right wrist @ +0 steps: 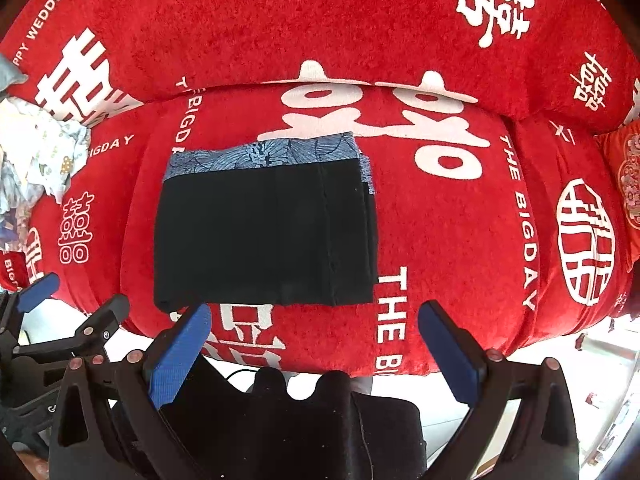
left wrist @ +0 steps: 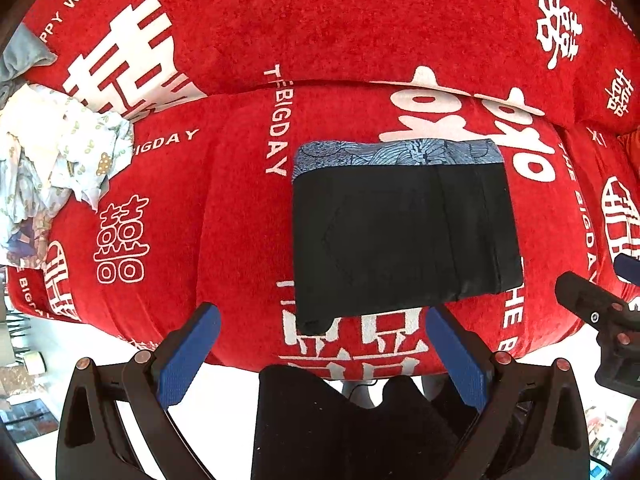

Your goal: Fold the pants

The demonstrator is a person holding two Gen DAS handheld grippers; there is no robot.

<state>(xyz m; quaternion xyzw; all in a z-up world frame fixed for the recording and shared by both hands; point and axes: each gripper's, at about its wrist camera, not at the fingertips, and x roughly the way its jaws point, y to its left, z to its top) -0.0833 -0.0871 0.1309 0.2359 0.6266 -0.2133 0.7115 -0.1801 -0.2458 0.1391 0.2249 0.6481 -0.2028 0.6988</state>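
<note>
Black pants (left wrist: 400,240) lie folded into a flat rectangle on the red sofa seat (left wrist: 240,220), on top of a blue patterned folded garment (left wrist: 396,154) whose far edge shows. My left gripper (left wrist: 324,320) is open and empty, just in front of the pants' near edge. In the right wrist view the pants (right wrist: 264,236) lie the same way, with the blue garment (right wrist: 272,154) behind. My right gripper (right wrist: 316,316) is open and empty, near the pants' front edge. Each gripper shows at the edge of the other's view.
A crumpled pile of light patterned clothes (left wrist: 60,160) lies at the left end of the sofa, also in the right wrist view (right wrist: 40,152). The red sofa backrest (left wrist: 320,20) rises behind. A red cushion (right wrist: 628,184) sits at the right. White floor lies below the seat edge.
</note>
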